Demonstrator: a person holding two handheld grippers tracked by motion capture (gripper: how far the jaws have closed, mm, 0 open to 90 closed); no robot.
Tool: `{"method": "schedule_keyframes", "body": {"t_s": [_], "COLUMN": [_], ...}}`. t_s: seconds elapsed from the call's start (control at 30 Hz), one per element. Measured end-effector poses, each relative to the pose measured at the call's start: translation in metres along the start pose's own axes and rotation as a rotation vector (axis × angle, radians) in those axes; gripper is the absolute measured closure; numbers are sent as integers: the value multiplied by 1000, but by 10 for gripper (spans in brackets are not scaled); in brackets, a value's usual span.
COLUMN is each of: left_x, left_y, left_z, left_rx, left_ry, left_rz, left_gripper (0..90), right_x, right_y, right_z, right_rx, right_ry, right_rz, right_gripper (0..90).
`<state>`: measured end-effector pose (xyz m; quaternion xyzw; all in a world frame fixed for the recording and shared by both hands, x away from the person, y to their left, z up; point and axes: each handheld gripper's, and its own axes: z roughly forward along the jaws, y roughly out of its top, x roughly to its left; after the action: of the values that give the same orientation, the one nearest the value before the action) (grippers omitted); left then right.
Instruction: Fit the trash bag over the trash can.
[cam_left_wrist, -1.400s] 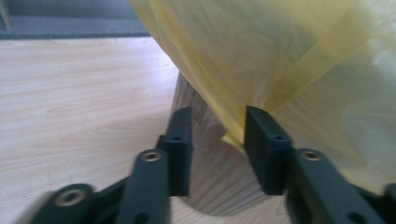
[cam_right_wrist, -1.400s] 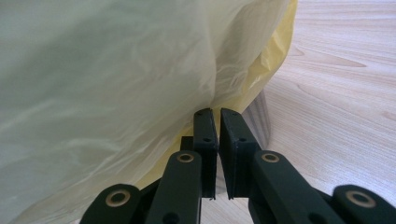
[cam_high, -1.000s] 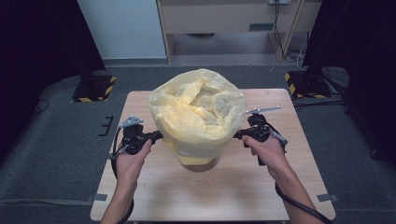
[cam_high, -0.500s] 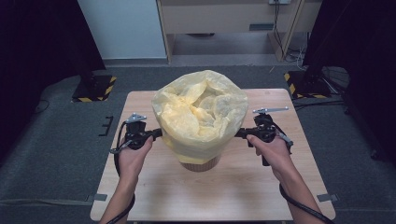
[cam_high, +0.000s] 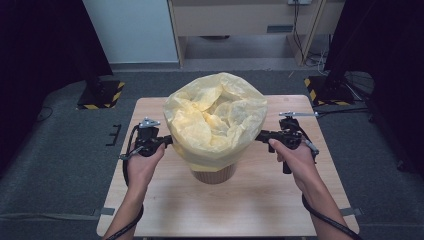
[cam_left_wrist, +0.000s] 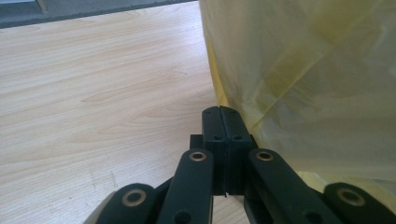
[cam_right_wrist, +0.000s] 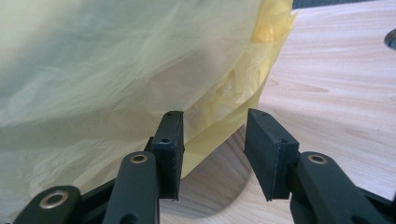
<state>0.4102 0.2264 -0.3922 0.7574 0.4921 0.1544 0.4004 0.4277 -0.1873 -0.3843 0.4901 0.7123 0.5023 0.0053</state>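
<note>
Now yellow bag (cam_high: 216, 120) in bin (cam_high: 215, 174)

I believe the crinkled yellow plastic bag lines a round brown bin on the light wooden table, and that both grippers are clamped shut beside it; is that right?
Not quite. The right gripper is open: the right gripper view shows a clear gap between its jaws, which have just been opening, with nothing pinched. The left gripper is indeed shut. The crinkled yellow plastic bag does line the round brown bin on the light wooden table.
</note>
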Motion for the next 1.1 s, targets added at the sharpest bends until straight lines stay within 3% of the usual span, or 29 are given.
{"method": "schedule_keyframes", "body": {"t_s": [0.2, 0.3, 0.63, 0.73, 1.0, 1.1], "left_x": [1, 0, 0, -1, -3, -3], "left_y": [0, 0, -5, -6, -11, -14], "left_z": [-2, -1, 6, 7, 11, 15], "left_rx": [4, 6, 24, 20, 20, 29], "left_ry": [0, -2, -5, -8, -15, -11], "left_rz": [5, 12, 17, 15, 12, 12], "left_gripper": [900, 900, 900, 900, 900, 900], "right_x": [0, -4, -4, -3, 0, 2], "right_y": [5, 5, -3, -4, -8, -11], "right_z": [-7, -7, 19, 26, 37, 40], "right_rx": [-28, -42, 24, 42, 88, 102], "right_ry": [21, 25, -7, 3, 37, 17], "right_rz": [11, 39, 38, 38, 9, -7], "right_gripper": [542, 508, 498, 550, 881, 900]}}
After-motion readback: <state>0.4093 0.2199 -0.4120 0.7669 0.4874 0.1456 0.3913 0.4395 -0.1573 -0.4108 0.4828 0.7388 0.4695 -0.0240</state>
